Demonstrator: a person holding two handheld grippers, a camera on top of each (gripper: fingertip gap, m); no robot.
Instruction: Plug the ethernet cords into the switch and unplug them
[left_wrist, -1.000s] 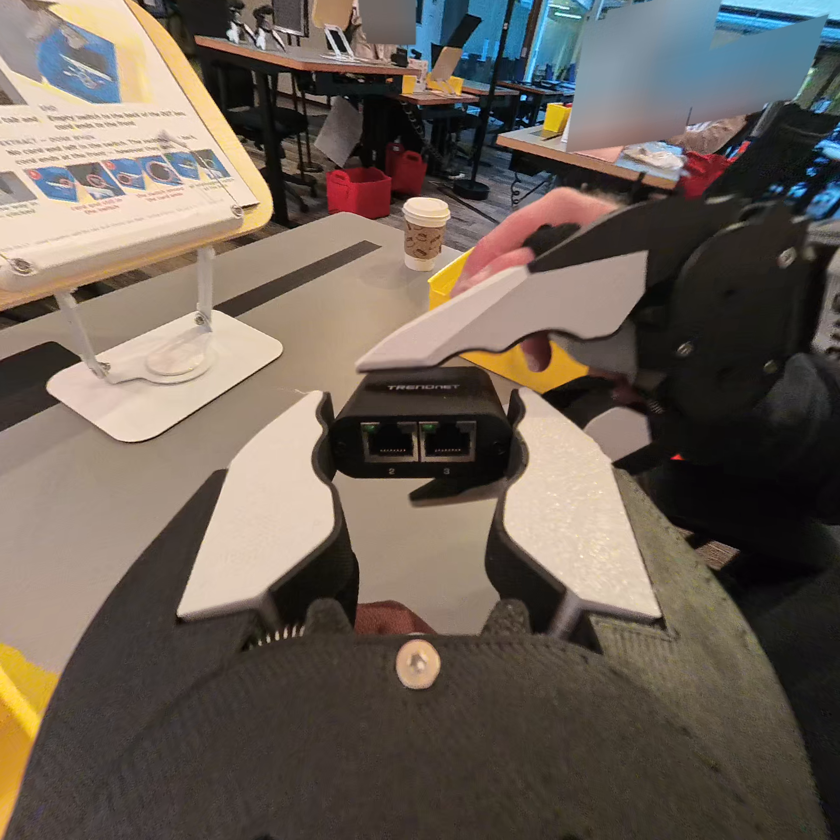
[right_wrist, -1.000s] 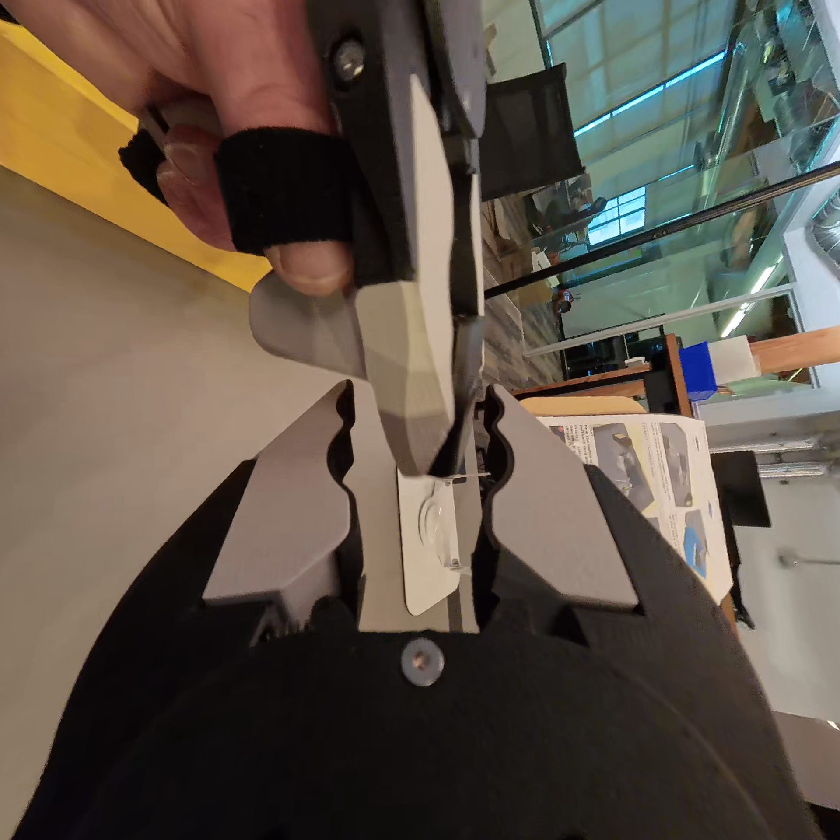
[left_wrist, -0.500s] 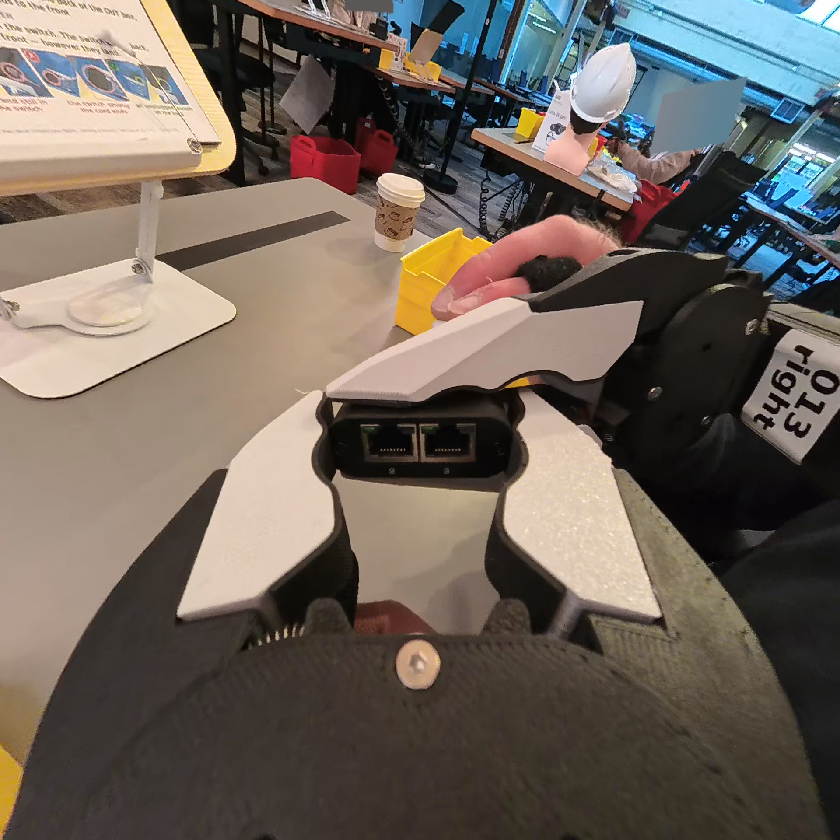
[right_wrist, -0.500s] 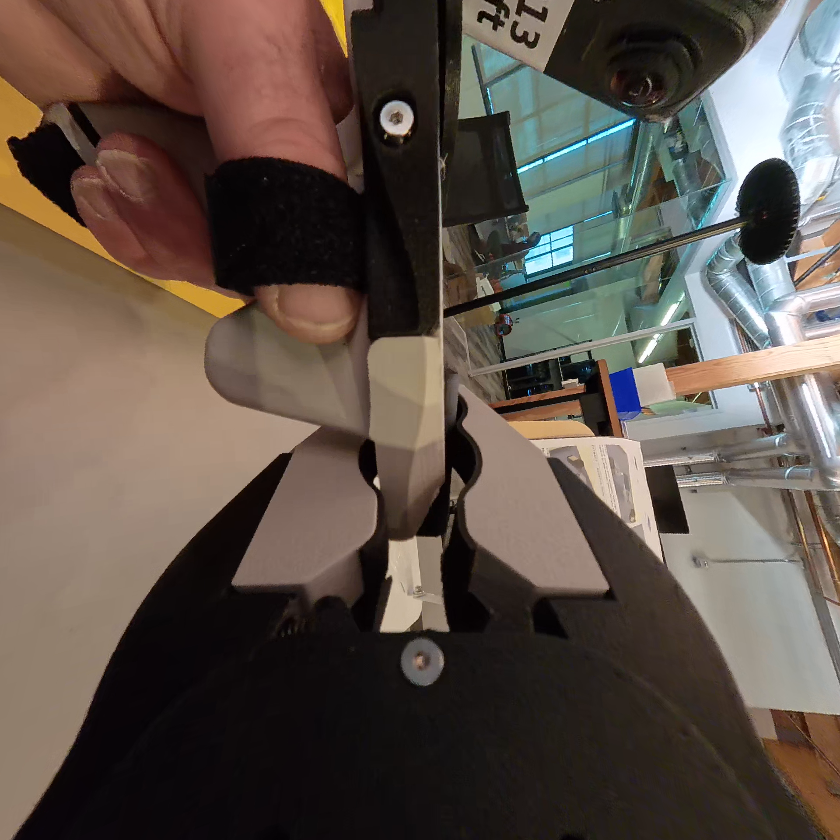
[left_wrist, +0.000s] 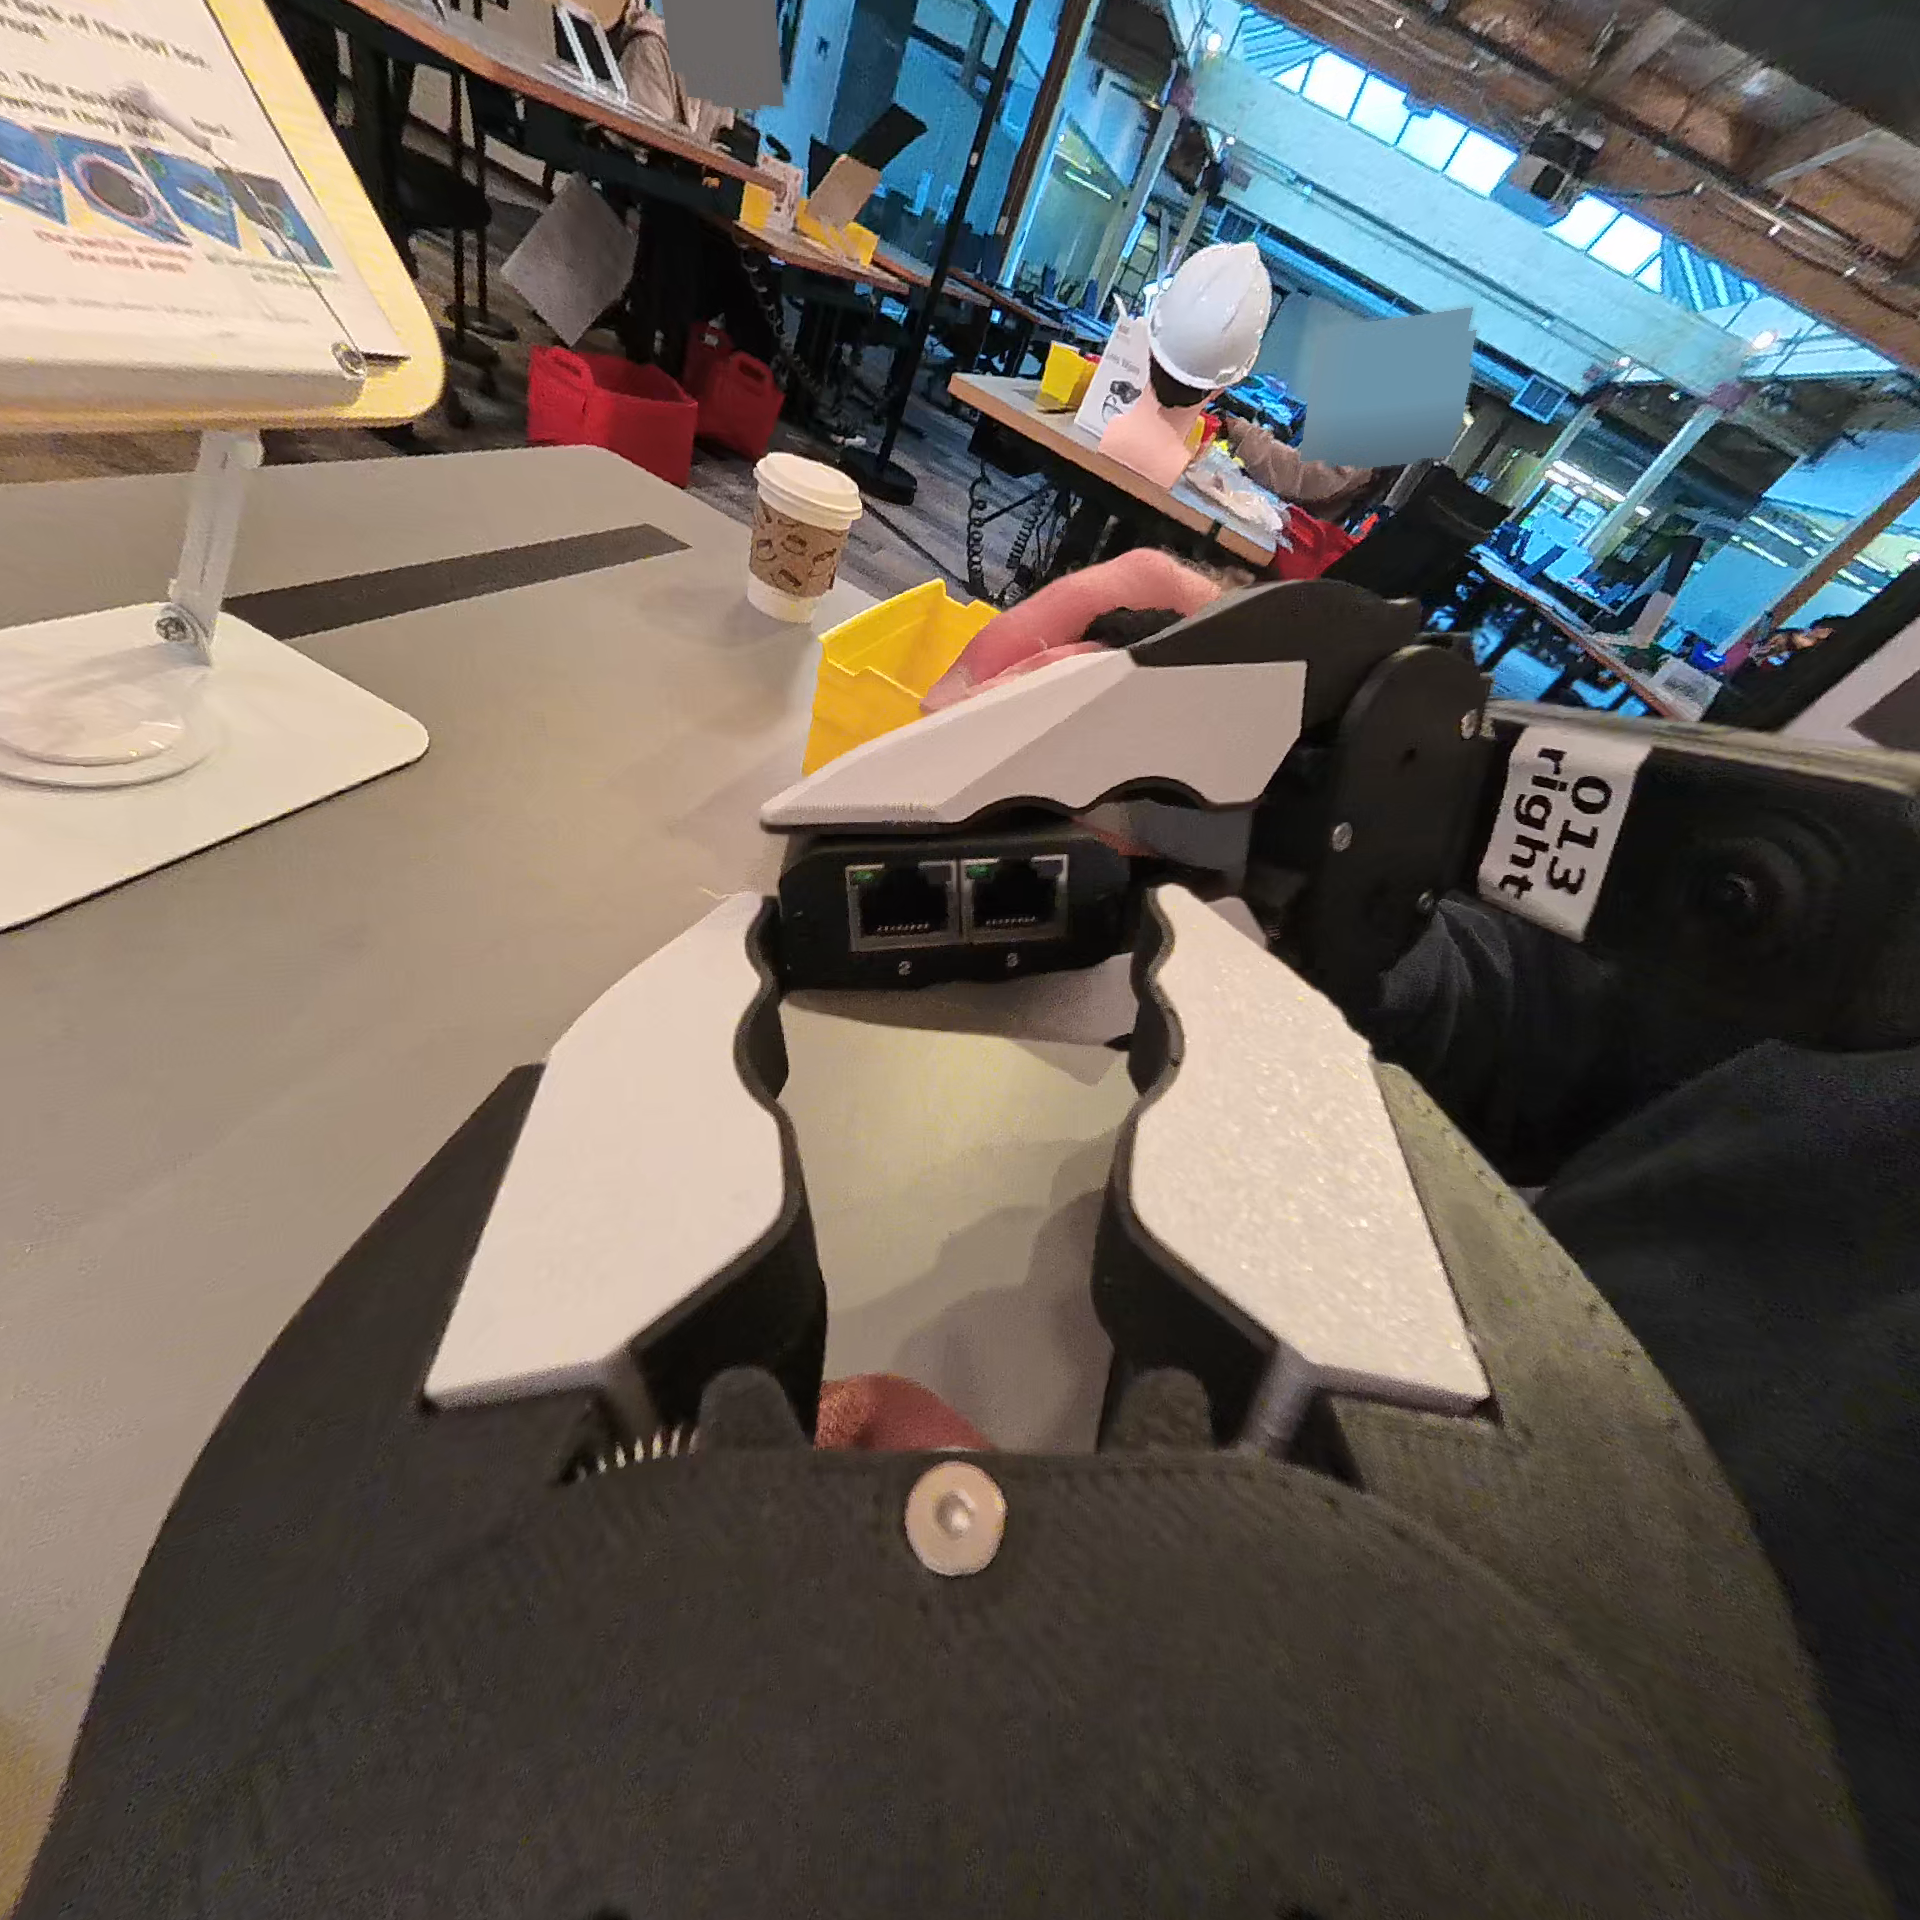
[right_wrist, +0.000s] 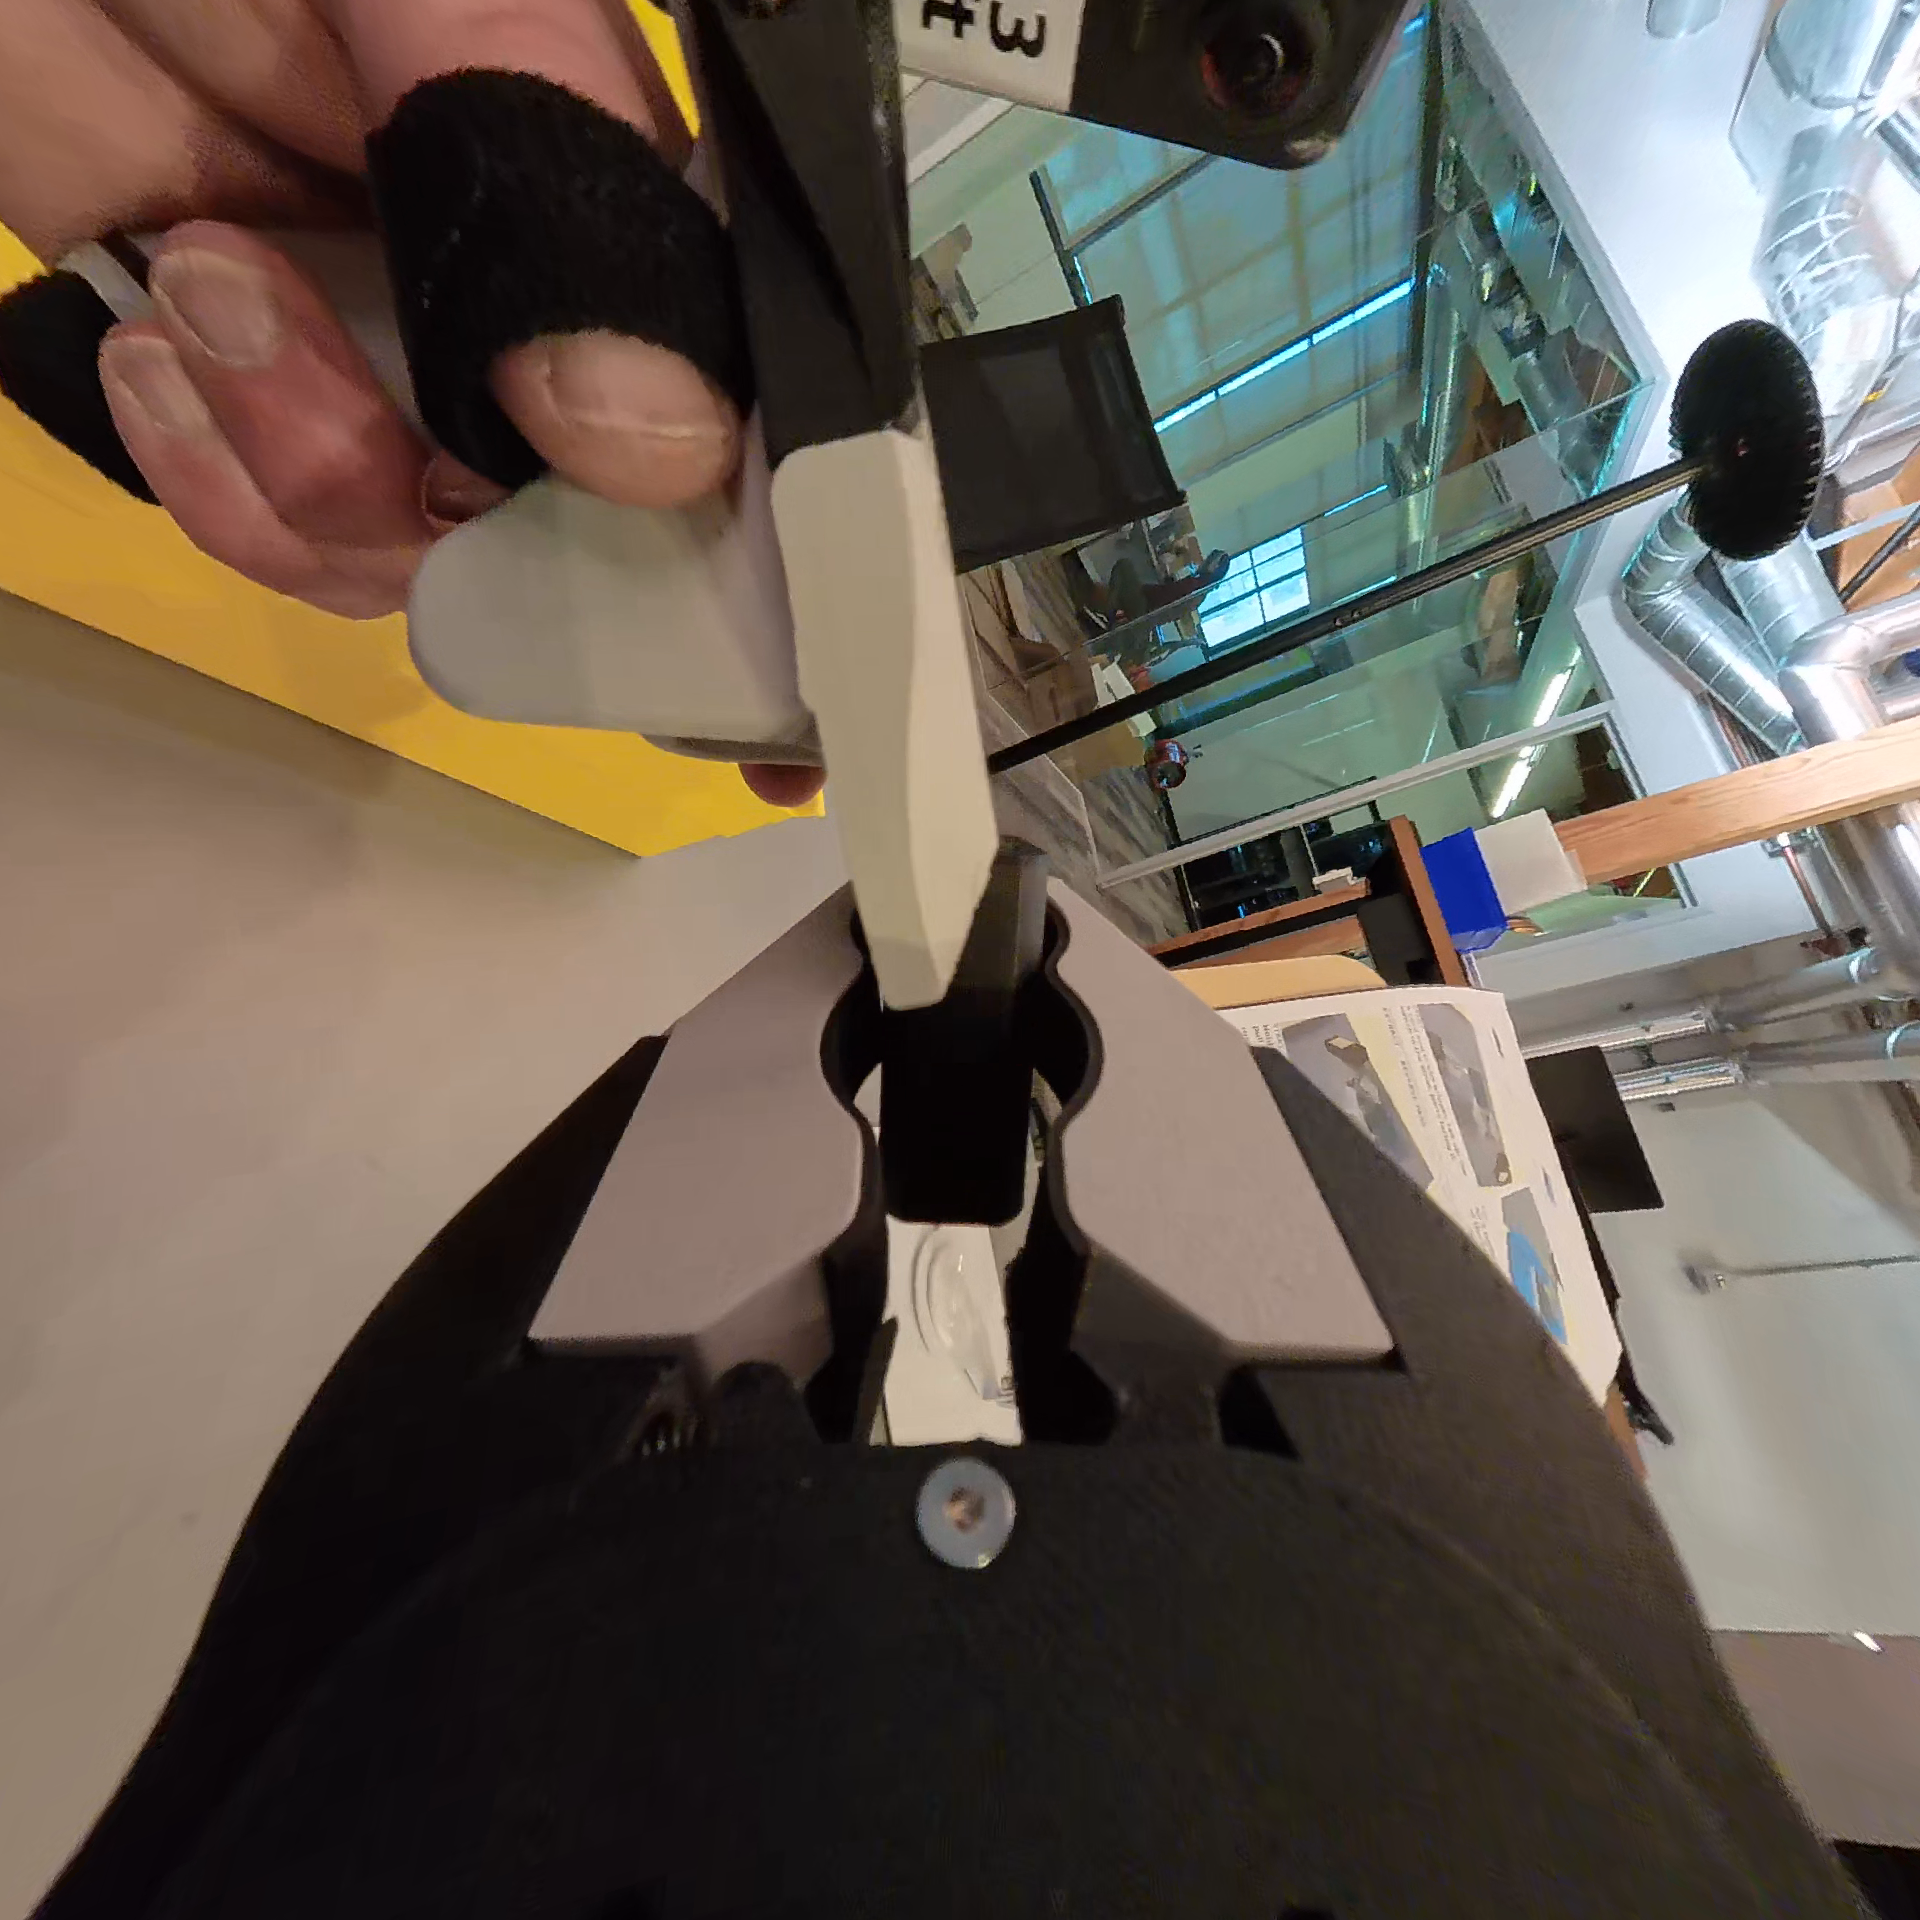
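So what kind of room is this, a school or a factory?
Probably a big shared workshop or lab, not a school. Long work tables fill the hall, a white hard hat sits on a dummy head, and silver air ducts run overhead.

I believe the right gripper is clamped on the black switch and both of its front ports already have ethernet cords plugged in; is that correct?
Not quite: the right gripper is clamped on the black switch, but both front ports are empty, with no ethernet cords plugged in. The left wrist view shows the two open sockets.
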